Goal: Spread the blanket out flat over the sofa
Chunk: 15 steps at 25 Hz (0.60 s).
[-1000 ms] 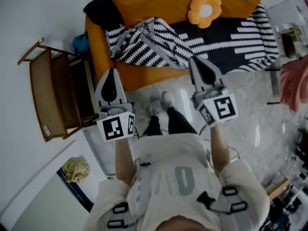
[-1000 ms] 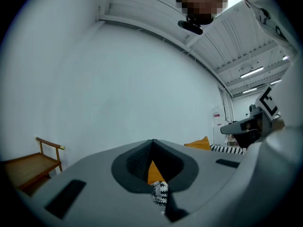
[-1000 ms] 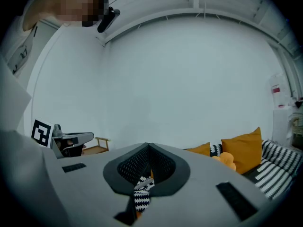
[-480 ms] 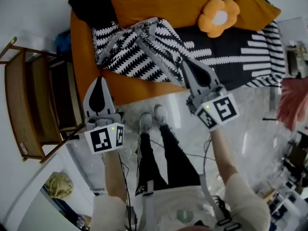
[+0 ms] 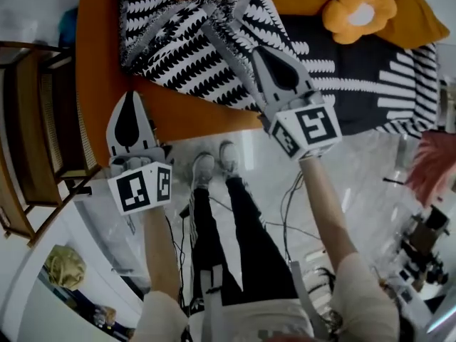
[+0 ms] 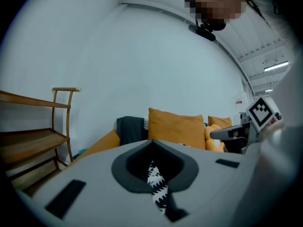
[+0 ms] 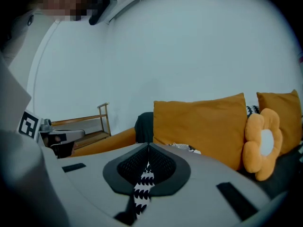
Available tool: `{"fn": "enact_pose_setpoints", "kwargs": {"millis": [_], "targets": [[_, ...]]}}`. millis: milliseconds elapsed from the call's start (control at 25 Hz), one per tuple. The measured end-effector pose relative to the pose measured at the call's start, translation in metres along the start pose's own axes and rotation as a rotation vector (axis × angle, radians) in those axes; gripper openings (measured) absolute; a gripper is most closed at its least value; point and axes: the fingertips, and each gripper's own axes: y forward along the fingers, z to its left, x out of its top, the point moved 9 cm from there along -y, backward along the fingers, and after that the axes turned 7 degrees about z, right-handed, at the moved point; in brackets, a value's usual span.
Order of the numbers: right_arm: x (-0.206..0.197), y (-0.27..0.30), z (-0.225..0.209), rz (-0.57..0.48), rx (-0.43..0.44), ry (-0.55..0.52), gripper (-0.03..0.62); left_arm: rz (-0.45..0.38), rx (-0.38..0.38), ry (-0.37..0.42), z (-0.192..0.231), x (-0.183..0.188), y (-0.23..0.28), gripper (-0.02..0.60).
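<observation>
A black-and-white patterned blanket (image 5: 192,55) lies bunched up on the left part of the orange sofa (image 5: 185,116). My left gripper (image 5: 130,93) is shut and holds nothing; its tip hangs over the sofa's front edge, just below the blanket's near hem. My right gripper (image 5: 258,48) is also shut and holds nothing, its tip above the blanket's right side. In the left gripper view the shut jaws (image 6: 152,141) point at the sofa back, with a strip of blanket (image 6: 154,178) showing through the slit. The right gripper view (image 7: 148,145) shows the same blanket (image 7: 143,181).
A dark striped throw (image 5: 370,84) covers the sofa's right part, with a flower-shaped cushion (image 5: 358,14) on it. Orange back cushions (image 7: 199,122) line the rear. A wooden shelf rack (image 5: 39,134) stands left of the sofa. The person's feet (image 5: 214,166) are on the shiny floor before it.
Both grippers have dropped and moved toward the sofa, and the head view has closed in on it. The jaws stayed shut. The blanket has not moved.
</observation>
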Motion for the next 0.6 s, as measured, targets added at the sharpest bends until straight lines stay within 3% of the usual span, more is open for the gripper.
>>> {"fn": "enact_pose_setpoints", "kwargs": {"millis": [160,320,400,600], "targets": [[-0.025,0.031,-0.008,0.066,0.018,0.010,0.006,0.027,-0.007,0.034,-0.003,-0.012,0.004,-0.009],[-0.045,0.065,-0.013,0.181,0.047,-0.015,0.015,0.045,0.001,0.009,0.000,-0.017,0.006,-0.009],[-0.058,0.083,-0.016,0.261,0.080,-0.009,0.137,0.053,0.007,0.002,0.003,-0.020,0.006,-0.009],[-0.095,0.120,-0.026,0.450,0.079,0.029,0.137,0.082,0.019,-0.006,0.010,-0.028,0.009,-0.009]]}}
